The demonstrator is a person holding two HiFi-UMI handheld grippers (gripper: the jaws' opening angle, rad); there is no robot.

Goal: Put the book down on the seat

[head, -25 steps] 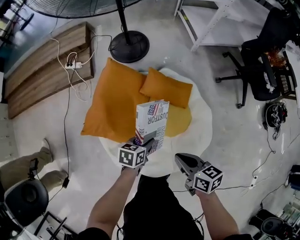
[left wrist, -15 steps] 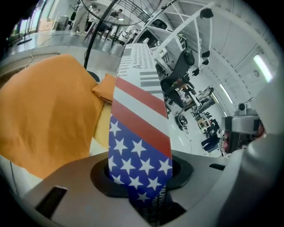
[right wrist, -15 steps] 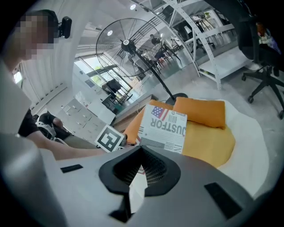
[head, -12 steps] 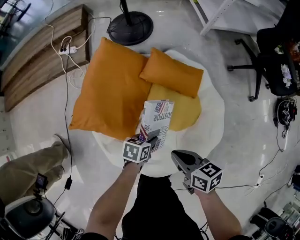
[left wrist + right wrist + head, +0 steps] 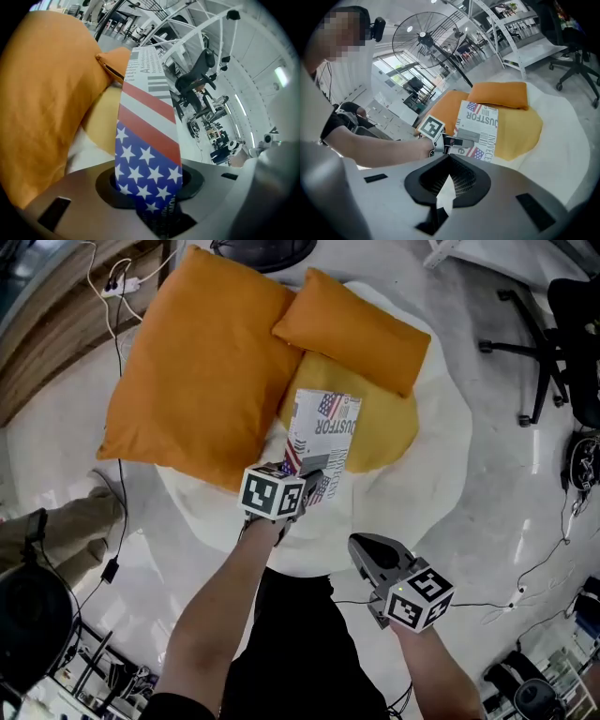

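Currently: book [image 5: 323, 437], clamped by one end in left gripper [image 5: 309, 479] jaws, poised over seat [image 5: 441, 470] for setting down; right gripper [image 5: 362, 548] jaws together, empty.

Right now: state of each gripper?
Left gripper: closed on the book.
Right gripper: closed, holding nothing.
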